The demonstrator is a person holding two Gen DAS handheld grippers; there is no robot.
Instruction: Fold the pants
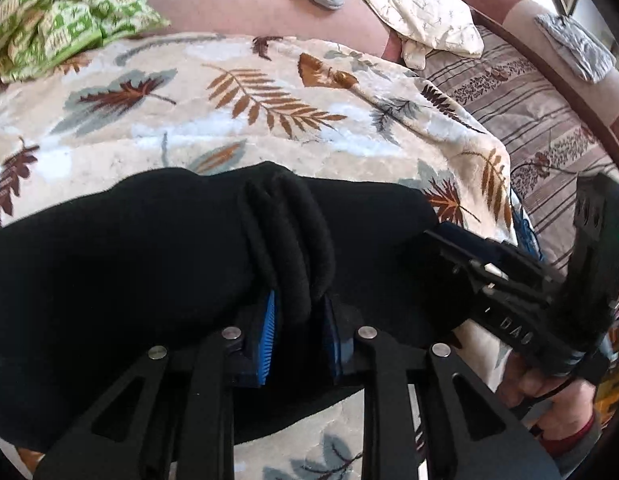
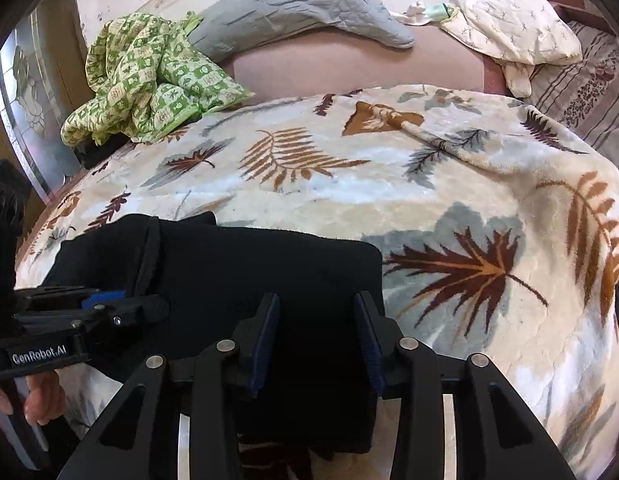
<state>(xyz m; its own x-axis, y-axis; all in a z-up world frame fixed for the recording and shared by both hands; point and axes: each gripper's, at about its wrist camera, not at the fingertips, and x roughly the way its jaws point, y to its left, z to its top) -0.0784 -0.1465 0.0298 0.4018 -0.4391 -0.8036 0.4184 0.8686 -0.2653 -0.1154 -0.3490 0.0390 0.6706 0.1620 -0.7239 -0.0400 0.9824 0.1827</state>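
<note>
holding black pants (image 1: 149, 280) on the bed's leaf blanket (image 1: 269, 120). we list:
- left gripper (image 1: 299, 332): jaws clamped on a bunched ridge of cloth between them.
- right gripper (image 2: 315, 336): jaws parted, pants lying between and beneath, nothing pinched.
- risk: thick bunch slips out on lifting; one-sided pull skews the fold; plush blanket drags the layers.

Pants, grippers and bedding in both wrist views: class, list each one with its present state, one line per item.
Black pants: lying on the leaf-print blanket, a bunched ridge pinched up.
Left gripper: shut on the bunched ridge.
Right gripper: open, jaws apart over the pants.
Leaf-print blanket: spread flat.
Green checked cloth: crumpled.
Grey pillow: lying flat, creased.
</note>
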